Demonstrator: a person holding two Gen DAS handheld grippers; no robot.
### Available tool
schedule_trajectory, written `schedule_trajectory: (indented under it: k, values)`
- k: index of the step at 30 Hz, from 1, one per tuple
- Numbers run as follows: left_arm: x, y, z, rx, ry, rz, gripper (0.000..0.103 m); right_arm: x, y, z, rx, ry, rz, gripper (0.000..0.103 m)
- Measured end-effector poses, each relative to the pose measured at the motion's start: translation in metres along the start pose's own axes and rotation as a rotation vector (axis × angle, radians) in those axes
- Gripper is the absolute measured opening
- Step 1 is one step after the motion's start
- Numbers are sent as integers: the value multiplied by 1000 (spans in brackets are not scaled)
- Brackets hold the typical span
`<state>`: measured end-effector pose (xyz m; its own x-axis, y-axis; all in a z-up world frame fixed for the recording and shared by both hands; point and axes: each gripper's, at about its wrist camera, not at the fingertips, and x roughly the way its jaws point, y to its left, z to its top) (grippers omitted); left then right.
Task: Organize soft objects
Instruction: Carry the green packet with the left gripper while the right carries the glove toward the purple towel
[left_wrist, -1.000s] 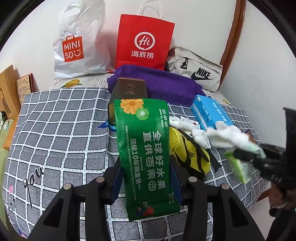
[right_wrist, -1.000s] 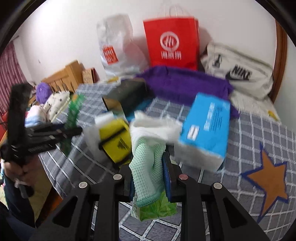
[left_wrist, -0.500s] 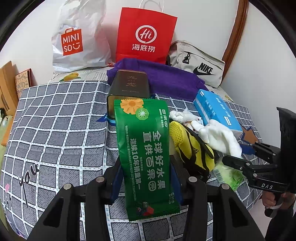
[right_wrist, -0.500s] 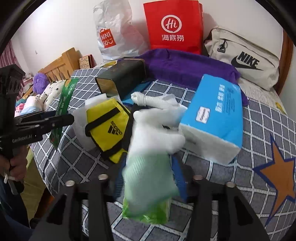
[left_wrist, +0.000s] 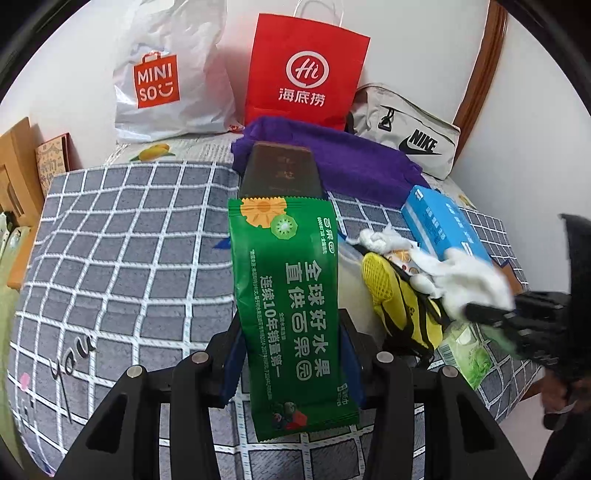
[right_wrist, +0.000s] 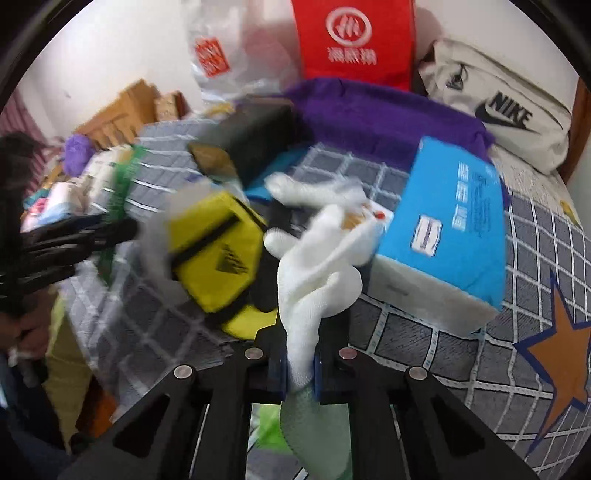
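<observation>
My left gripper is shut on a long green packet, held upright above the checked bed cover. My right gripper has its jaws closing tight on a white glove, pads pressing its lower part. A pale green mesh piece hangs below the pads. In the left wrist view the right gripper sits at the right edge with the glove draped over it. The right wrist view is blurred; the left gripper and packet show at its left.
A yellow pouch, a blue tissue pack and a small green tissue pack lie by the glove. Behind are a dark tin, a purple towel, a red bag, a white bag and a Nike pouch.
The right gripper opened, let the green mesh part slip down, and closed again on the white part of the glove. The left gripper and packet stayed put.
</observation>
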<state>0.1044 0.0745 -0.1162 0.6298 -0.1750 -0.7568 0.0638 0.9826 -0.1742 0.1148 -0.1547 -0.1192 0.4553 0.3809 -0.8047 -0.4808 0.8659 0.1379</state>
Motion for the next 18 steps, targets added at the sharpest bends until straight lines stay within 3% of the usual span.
schedule_trajectory:
  k: [8, 18]
  values:
    - [-18, -6, 24, 25, -55, -5, 43, -54, -4, 22, 11, -133, 36, 10]
    - [-20, -11, 52, 31, -54, -31, 43, -56, -21, 47, 23, -159, -44, 10]
